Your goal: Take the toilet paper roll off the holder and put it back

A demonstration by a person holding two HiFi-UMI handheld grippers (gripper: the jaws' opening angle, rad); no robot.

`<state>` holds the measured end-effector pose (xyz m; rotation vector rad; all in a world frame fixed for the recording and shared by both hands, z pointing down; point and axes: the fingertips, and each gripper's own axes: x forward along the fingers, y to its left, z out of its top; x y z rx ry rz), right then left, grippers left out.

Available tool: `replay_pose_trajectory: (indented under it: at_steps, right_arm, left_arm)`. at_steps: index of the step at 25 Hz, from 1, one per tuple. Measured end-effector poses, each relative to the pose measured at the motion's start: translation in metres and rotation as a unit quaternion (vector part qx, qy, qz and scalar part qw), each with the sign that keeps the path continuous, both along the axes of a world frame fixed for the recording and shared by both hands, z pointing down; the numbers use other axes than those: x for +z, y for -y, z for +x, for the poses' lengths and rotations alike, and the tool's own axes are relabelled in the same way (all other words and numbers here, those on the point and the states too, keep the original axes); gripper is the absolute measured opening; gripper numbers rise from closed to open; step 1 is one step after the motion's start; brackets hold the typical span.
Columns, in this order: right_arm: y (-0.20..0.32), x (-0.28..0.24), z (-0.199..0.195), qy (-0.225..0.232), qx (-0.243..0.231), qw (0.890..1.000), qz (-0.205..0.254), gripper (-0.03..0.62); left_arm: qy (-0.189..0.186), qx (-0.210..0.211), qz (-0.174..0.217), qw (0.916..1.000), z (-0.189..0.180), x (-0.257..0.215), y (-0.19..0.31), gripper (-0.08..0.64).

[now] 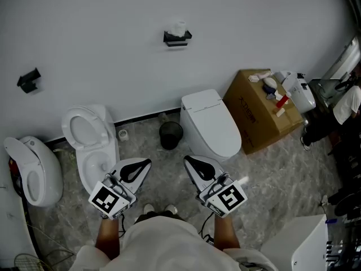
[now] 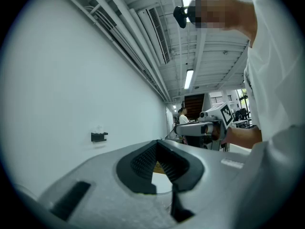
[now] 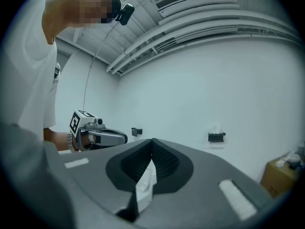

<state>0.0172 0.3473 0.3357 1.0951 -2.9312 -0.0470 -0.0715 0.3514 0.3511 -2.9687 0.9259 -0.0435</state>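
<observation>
Straight ahead on the wall, well apart, the toilet paper roll (image 1: pixel 179 28) sits atop its black holder (image 1: pixel 177 38), slightly nearer the right tongs (image 1: pixel 188 160) than the left tongs (image 1: pixel 146 163); both are closed and empty.

The left gripper (image 2: pixel 158 146) points level, its jaws closed tip to tip with nothing between them. On the white wall (image 2: pixel 57 89) at left, a black holder (image 2: pixel 98 137) carries the toilet paper roll (image 2: pixel 98 129), well apart from the gripper. At right, a hand (image 2: pixel 238 136) holds the right gripper (image 2: pixel 177 128) level, its marker cube (image 2: pixel 225 112) uppermost. A white shirt (image 2: pixel 276 70) fills the right edge.
</observation>
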Motion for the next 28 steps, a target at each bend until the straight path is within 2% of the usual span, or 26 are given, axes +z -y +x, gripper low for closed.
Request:
replay_pose_trajectory:
  at_steps: [24,28]
  right_arm:
    - [0.005,0.006,0.016,0.008,0.004,1.0,0.002,0.008]
    - [0.004,0.001,0.016,0.02,0.0,1.0,0.011,0.011]
  left_arm:
    - [0.002,-0.018,0.002,0.9998,0.008,0.004,0.005,0.005]
    - [-0.015,-0.028,0.013,0.9994,0.005,-0.002,0.007,0.006]
